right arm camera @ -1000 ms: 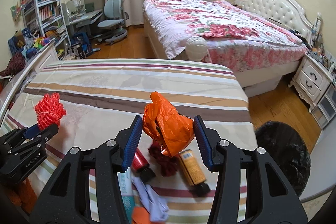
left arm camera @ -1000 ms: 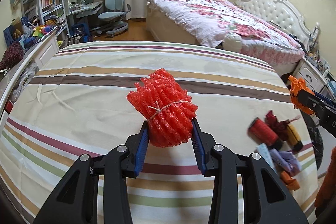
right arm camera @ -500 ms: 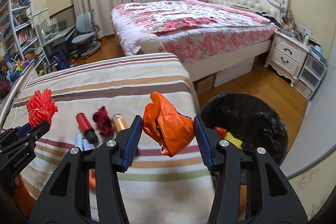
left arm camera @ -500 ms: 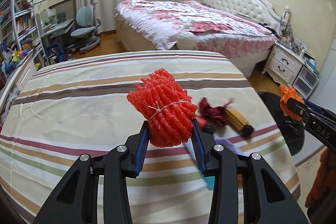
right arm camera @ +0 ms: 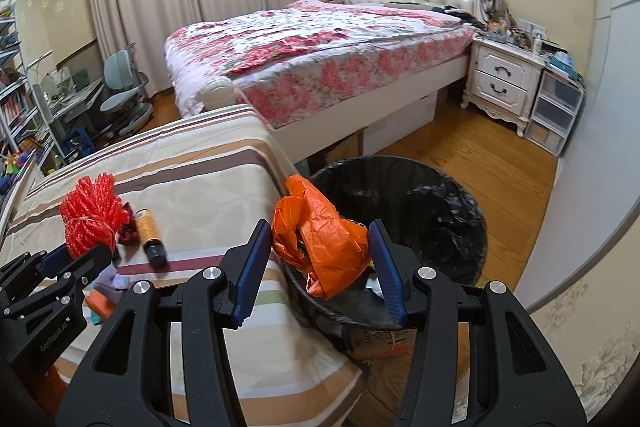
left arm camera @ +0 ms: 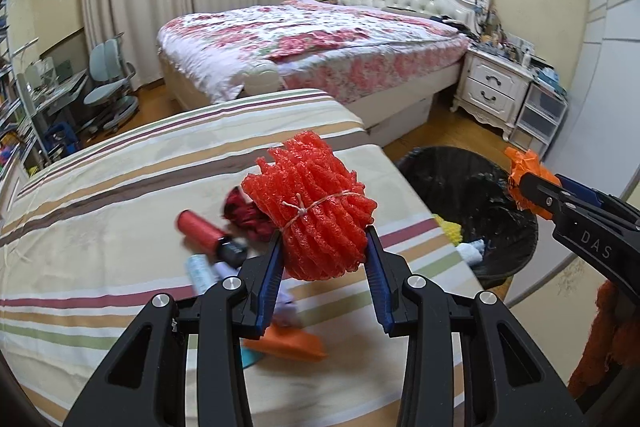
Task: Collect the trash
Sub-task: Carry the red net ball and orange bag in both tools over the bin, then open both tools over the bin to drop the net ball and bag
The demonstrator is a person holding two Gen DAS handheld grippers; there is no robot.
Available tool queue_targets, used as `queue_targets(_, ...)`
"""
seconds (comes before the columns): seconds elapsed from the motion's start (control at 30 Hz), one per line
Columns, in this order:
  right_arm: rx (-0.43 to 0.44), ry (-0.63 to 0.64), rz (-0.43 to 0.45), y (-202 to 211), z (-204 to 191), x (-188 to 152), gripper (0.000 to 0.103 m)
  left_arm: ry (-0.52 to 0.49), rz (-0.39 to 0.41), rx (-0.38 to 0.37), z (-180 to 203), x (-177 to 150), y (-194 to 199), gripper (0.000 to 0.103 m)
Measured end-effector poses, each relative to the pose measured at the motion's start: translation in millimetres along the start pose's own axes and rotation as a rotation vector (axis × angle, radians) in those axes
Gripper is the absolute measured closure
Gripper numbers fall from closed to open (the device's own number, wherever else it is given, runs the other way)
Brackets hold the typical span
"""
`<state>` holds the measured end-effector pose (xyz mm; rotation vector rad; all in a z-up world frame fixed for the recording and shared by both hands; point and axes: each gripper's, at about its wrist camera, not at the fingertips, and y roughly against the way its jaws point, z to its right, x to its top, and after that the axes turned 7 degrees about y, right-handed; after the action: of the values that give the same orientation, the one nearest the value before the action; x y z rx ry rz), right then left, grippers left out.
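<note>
My left gripper (left arm camera: 323, 257) is shut on a tied bundle of red foam netting (left arm camera: 316, 211), held above the striped table (left arm camera: 120, 187) near its right edge. My right gripper (right arm camera: 320, 255) is shut on a crumpled orange plastic bag (right arm camera: 320, 247), held over the near rim of the black-lined trash bin (right arm camera: 420, 211). That bin (left arm camera: 472, 203) stands on the floor beside the table, with yellow and white scraps inside. The red netting (right arm camera: 90, 215) and left gripper (right arm camera: 76, 259) show at the left of the right wrist view. The right gripper (left arm camera: 532, 187) shows at the right of the left wrist view.
On the table lie a red tube (left arm camera: 200, 231), a dark red rag (left arm camera: 244, 215), an amber bottle (right arm camera: 149, 229), an orange scrap (left arm camera: 284, 341) and pale wrappers (left arm camera: 200, 269). A floral bed (right arm camera: 320, 59), a nightstand (right arm camera: 504, 83) and wood floor (right arm camera: 480, 155) lie beyond.
Both grippers have swung right across the table toward the bin, each keeping its load. The orange bag now hangs over the bin's rim and the red netting is near the table's right edge.
</note>
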<state>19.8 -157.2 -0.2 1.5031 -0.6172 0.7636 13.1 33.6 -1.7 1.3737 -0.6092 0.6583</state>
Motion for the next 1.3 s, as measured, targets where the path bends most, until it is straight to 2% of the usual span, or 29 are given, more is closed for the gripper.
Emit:
queue_targets(0.3,-0.056,-0.037,0.001,-10.5,32.6,-0.9,0.054,-0.051,-0.010,-0.039,45.5,6.7,-24.8,0.063)
queue_targets(0.57,-0.088,-0.074,-0.006,-23.9,56.6,1.1,0.054,-0.076,-0.027,-0.038,75.0,11.1,-53.4,0.064)
queue_targets(1.3,-0.121,-0.109,-0.052,-59.2,80.6,0.2,0.054,-0.087,-0.060,-0.021,109.0,27.6,-94.6,0.063)
